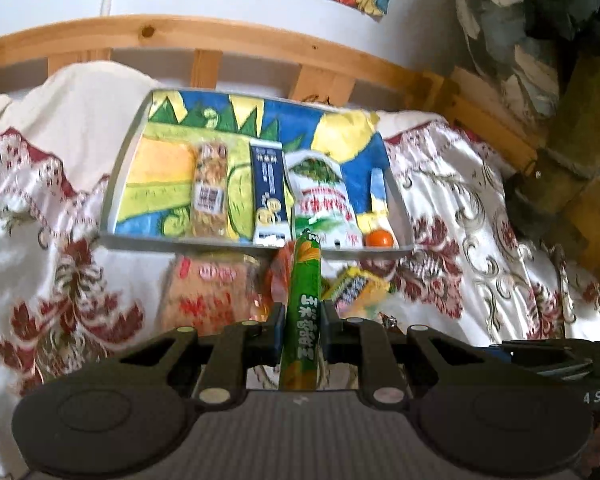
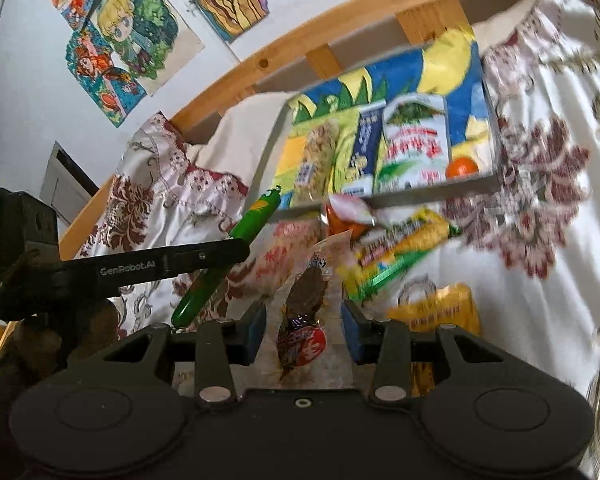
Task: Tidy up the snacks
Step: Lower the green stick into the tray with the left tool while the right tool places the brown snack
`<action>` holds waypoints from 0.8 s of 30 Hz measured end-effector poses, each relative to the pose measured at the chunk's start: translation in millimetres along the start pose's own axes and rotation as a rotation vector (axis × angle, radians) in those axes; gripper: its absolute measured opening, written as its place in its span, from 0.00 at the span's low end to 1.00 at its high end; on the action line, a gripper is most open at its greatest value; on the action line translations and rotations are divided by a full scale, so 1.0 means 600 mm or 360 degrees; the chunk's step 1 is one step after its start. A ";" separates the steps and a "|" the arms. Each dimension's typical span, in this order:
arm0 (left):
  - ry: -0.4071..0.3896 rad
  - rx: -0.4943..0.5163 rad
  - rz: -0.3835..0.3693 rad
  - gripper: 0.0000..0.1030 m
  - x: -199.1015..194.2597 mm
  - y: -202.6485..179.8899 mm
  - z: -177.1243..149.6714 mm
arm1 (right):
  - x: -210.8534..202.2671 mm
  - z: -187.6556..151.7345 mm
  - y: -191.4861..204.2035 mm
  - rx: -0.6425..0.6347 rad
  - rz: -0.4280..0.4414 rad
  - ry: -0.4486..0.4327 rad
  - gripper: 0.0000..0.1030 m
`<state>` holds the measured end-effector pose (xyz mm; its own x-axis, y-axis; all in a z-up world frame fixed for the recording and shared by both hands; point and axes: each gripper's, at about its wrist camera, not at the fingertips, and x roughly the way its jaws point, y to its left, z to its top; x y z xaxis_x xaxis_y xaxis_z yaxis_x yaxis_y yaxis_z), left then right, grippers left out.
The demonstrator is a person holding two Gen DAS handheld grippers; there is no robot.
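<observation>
My left gripper (image 1: 302,316) is shut on a green sausage stick (image 1: 305,280), which points toward the grey tray (image 1: 112,184) and hangs just short of its near rim. From the right wrist view the same stick (image 2: 256,216) juts out past the left gripper's black finger (image 2: 204,256). My right gripper (image 2: 304,330) is shut on a clear packet with a dark brown snack (image 2: 306,296), held upright above the bedcover. The tray (image 2: 420,194) has a colourful lining and holds a nut bar (image 1: 210,192), a blue packet (image 1: 270,196), a white and green bag (image 1: 324,200) and an orange ball (image 1: 379,237).
Loose snacks lie on the floral bedcover in front of the tray: a pink-orange packet (image 1: 208,292), a yellow-green packet (image 2: 400,248), a yellow packet (image 2: 440,308) and an orange-white one (image 2: 344,212). A wooden bed rail (image 1: 220,36) runs behind. Drawings hang on the wall (image 2: 116,40).
</observation>
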<state>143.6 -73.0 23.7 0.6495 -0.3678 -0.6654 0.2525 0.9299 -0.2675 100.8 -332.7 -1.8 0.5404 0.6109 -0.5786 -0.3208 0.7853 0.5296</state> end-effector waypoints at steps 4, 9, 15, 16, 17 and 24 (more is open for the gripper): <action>-0.0051 -0.0016 -0.0007 0.19 0.012 0.005 0.031 | 0.002 0.040 0.005 -0.0088 -0.0017 -0.0078 0.42; -0.0114 -0.0016 0.0054 0.19 0.045 0.003 0.085 | 0.022 0.110 -0.002 -0.0177 -0.0067 -0.0178 0.42; -0.0212 -0.0029 0.0024 0.19 0.108 0.002 0.153 | 0.068 0.193 -0.035 -0.0243 -0.0178 -0.0248 0.42; -0.0224 -0.0029 0.0028 0.19 0.122 0.002 0.162 | 0.076 0.205 -0.042 -0.0249 -0.0204 -0.0260 0.42; -0.0230 -0.0033 0.0035 0.19 0.135 0.003 0.170 | 0.085 0.218 -0.049 -0.0260 -0.0230 -0.0272 0.42; -0.0244 -0.0090 0.0085 0.19 0.219 0.012 0.203 | 0.150 0.272 -0.098 -0.0232 -0.0361 -0.0307 0.42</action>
<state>317.9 -113.6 19.3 0.7636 -0.3089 -0.5670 0.1767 0.9446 -0.2765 295.3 -340.0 16.1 0.7437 0.3994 -0.5362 -0.2757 0.9138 0.2982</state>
